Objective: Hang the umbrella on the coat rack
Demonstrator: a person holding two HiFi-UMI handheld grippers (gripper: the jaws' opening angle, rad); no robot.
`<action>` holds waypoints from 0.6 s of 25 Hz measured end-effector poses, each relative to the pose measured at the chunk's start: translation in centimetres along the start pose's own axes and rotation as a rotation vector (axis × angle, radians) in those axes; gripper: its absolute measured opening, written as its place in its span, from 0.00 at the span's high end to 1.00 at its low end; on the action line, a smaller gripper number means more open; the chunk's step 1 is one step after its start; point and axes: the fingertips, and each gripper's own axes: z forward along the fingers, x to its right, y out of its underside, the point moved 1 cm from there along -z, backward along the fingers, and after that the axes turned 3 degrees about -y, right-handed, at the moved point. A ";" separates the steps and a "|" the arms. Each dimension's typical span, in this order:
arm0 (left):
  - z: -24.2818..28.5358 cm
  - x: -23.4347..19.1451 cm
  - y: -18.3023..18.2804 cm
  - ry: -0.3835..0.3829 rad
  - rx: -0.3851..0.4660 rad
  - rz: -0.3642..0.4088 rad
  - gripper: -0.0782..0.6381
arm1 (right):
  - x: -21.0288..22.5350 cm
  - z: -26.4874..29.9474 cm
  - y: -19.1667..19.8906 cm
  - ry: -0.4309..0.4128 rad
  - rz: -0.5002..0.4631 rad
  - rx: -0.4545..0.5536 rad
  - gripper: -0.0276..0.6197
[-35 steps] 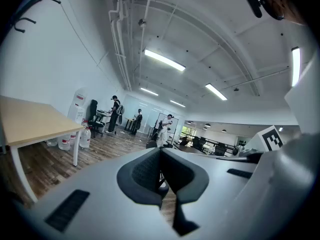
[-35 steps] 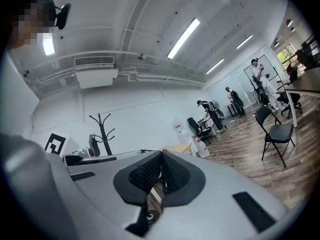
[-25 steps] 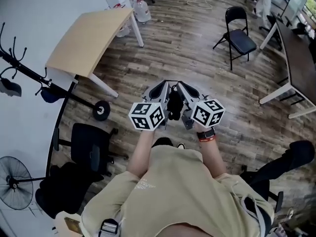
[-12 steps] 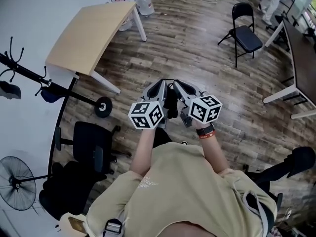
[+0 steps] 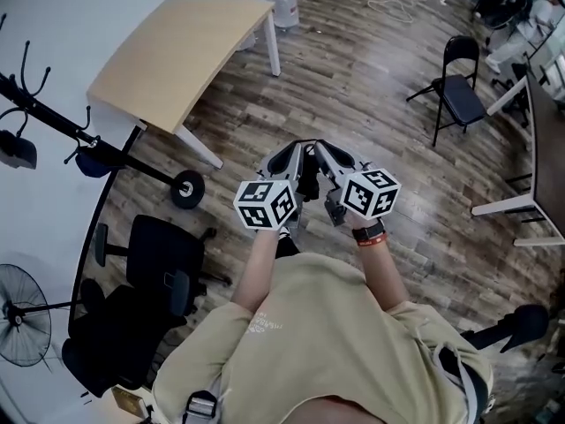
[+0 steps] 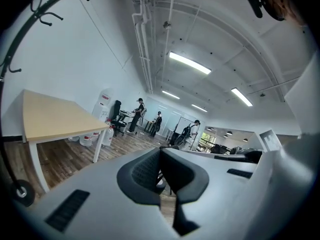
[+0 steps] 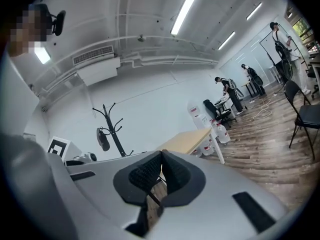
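The person is standing on the wood floor, holding both grippers side by side at waist height and pointing them forward. The left gripper (image 5: pixel 290 155) is clenched: in its own view the two black pads are meeting at the tips (image 6: pixel 160 151), with only floor and distant furniture showing through the gap below. The right gripper (image 5: pixel 328 155) is clenched the same way (image 7: pixel 161 156), and nothing is sitting between its pads either.

The rack (image 5: pixel 146 173) is standing against the white wall on the person's left, past the table (image 5: pixel 177 51) and well apart from both grippers. A dark folded thing (image 7: pixel 103 139) is hanging from one of its arms; it is probably the umbrella, though it is too small to be sure. In the head view it is showing at the far left edge (image 5: pixel 18 151), with a blue thing (image 5: pixel 88 162) hanging lower on the same pole.

Judging from this, the hanging is looking done: the umbrella is dangling free of the floor, neither gripper is carrying anything, and what is left, if anything, is only stepping away
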 end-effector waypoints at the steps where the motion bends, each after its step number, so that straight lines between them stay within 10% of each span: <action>1: 0.2 -0.9 -0.6 -0.003 0.003 -0.003 0.86 | 0.0 1.2 -0.2 -0.003 -0.001 -0.005 0.93; 15: -0.7 -17.5 -7.7 -0.111 0.057 -0.052 0.86 | -4.8 19.3 0.7 -0.106 -0.008 -0.096 0.93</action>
